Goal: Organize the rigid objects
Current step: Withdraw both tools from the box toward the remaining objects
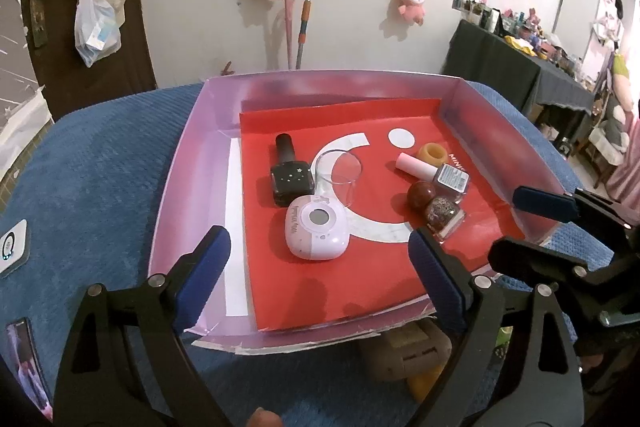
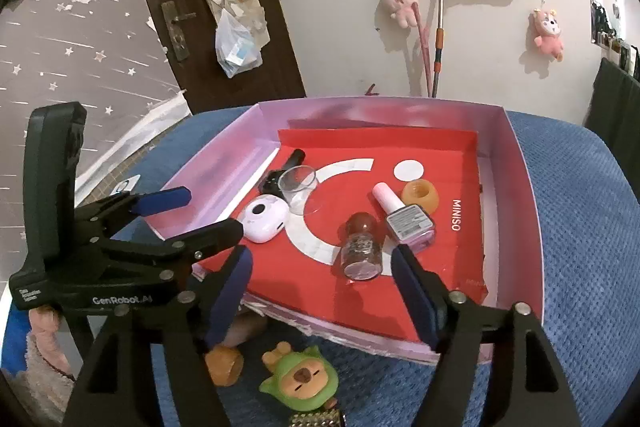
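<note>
A: Tray (image 1: 188, 163) sits on the blue cushion (image 1: 100, 167), red liner inside. Items in it form two groups, likely sorted that way on purpose.

B: Which groups?

A: Toward one side: black bottle (image 1: 289, 174) lying flat, clear cup (image 1: 338, 179) tipped on its side, white case (image 1: 316, 231) just beside both. Toward the other: pink-capped bottle (image 1: 434, 173), glitter bottle (image 1: 440, 213), amber ring (image 1: 432, 155), all close together. Bottles lie down, so they cannot topple.

B: Grippers?

A: Left gripper (image 1: 320, 279) hangs over the tray's near edge, jaws wide apart, nothing between them; the white case lies just beyond. Right gripper (image 2: 322, 291) likewise spread and empty, the glitter bottle (image 2: 362, 247) lying ahead of its tips. Neither pad touches anything.

B: Task state?

A: Judging by the layout, most pieces are already in. A green toy (image 2: 300, 379) lies outside on the cushion near the tray's front edge. Possibly next, though soft-looking; cannot tell.
</note>
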`<state>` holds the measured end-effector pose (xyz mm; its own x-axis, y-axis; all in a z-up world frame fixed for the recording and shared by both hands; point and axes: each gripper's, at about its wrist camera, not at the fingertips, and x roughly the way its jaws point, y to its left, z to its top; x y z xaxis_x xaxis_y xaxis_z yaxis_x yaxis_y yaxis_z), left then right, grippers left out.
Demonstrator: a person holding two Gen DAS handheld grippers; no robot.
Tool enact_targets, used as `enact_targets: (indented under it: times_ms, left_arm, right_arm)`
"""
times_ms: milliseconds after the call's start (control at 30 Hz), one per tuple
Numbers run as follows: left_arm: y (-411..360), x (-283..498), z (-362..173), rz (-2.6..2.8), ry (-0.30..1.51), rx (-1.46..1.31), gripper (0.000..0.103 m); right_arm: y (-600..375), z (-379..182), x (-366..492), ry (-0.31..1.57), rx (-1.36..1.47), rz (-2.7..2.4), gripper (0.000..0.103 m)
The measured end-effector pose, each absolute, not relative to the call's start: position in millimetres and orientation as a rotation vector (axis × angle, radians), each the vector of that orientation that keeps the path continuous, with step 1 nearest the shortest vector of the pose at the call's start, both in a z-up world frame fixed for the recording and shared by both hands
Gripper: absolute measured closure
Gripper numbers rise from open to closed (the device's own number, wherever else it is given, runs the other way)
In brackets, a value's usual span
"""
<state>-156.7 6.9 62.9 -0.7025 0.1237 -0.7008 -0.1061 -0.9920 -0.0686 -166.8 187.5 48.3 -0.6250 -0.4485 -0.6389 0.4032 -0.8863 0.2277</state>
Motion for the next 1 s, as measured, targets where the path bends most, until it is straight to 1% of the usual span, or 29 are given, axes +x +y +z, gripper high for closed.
enact_targets:
  times_ms: [67,167,233,267,333,533,1000]
  left_arm:
    - [7,-154,64,2.793,-0.030,-1.141,0.006]
    - [8,-151,66,2.801,-0.025,-1.124,0.005]
    - [8,-149,67,2.804,-0.027,-1.118,0.003]
    - [8,-149,68,2.804,-0.027,-1.115,0.000]
    - [8,-147,68,2.805,-0.026,-1.111,0.000]
    - [8,-143,69,2.797,-0.034,-1.110,0.000]
    - [12,-123,72,2.788,-0.038,-1.101,0.000]
  right_arm:
    - [188,50,-163,-0.085,0.986,-2.470,0.023]
    - [188,52,-159,-0.085,0.974,-2.472,0.019]
    - [189,54,-156,-0.088,0.964,-2.474,0.015]
    - [189,55,-154,-0.089,0.959,-2.474,0.014]
    - [191,56,-152,-0.092,0.949,-2.474,0.008]
    - [194,62,-145,-0.107,0.918,-2.473,0.001]
    - [197,71,-126,-0.109,0.863,-2.476,0.000]
